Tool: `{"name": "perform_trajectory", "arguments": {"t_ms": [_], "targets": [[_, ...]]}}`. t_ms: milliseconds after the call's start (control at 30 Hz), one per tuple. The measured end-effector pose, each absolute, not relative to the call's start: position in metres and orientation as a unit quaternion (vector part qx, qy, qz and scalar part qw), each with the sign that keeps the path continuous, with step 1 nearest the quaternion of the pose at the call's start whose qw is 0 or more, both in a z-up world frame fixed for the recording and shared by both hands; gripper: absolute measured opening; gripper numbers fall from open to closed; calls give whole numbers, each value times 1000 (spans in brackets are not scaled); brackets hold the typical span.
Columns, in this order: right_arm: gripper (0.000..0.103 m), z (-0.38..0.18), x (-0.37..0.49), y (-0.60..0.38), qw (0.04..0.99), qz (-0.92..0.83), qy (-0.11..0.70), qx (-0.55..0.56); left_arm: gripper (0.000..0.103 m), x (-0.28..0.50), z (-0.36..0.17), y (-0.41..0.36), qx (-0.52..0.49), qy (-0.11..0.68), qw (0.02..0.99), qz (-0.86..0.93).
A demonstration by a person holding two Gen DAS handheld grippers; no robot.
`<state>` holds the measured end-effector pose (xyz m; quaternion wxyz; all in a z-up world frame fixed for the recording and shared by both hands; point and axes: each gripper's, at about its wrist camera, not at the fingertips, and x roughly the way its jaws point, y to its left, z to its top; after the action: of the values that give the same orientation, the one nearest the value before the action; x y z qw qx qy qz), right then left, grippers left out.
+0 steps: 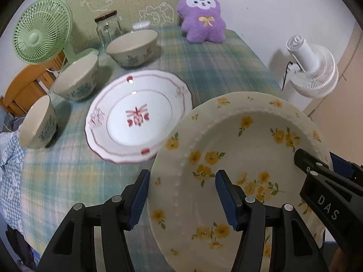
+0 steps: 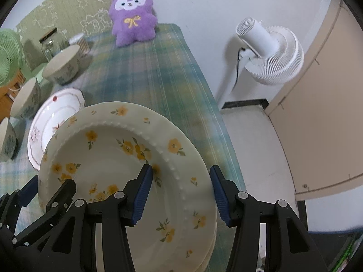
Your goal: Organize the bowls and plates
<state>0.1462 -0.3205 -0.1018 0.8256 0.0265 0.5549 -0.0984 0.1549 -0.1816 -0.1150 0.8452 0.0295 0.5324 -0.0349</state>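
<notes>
A cream plate with yellow flowers [image 1: 238, 158] is held tilted above the table; it also shows in the right wrist view [image 2: 118, 149]. My left gripper [image 1: 182, 200] straddles its left rim, jaws wide apart. My right gripper [image 2: 180, 195] straddles its right rim, jaws also wide apart. More plate rims seem stacked under it. A white plate with red pattern [image 1: 138, 117] lies flat on the table [image 1: 215, 68], just left of it [image 2: 56, 113]. Three cream bowls with blue-green pattern stand left: near [image 1: 38, 124], middle [image 1: 77, 79], far [image 1: 133, 47].
A green fan [image 1: 43, 31], a glass jar [image 1: 109, 27] and a purple plush toy [image 1: 202, 15] stand at the table's back. A white fan [image 2: 270, 52] stands on the floor right of the table edge. A wooden chair [image 1: 25, 86] is at left.
</notes>
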Motion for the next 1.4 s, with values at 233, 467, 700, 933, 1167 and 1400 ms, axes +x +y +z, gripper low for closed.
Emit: {"name": "perform_trajectory", "arguments": {"t_ms": [233,467,700,933,1167,1400], "targets": [[55,-113,130,-332,816,-115,566,32,59,142,-124,-195,40,542,838,-50],[55,-125,125,-341,806,-125,578,35,59,137,-135,-206,48,556,828,-58],[56,-131,127,-340,805,-119,580,32,59,136,-141,-208,57,560,825,-44],[56,-134,128,-343,803,-115,583,42,61,134,-144,-215,78,555,828,-23],[56,-137,129,-337,802,-97,588,37,69,133,-144,-221,115,560,821,-4],[63,-144,134,-327,799,-88,594,39,73,137,-142,-213,101,562,821,9]]}}
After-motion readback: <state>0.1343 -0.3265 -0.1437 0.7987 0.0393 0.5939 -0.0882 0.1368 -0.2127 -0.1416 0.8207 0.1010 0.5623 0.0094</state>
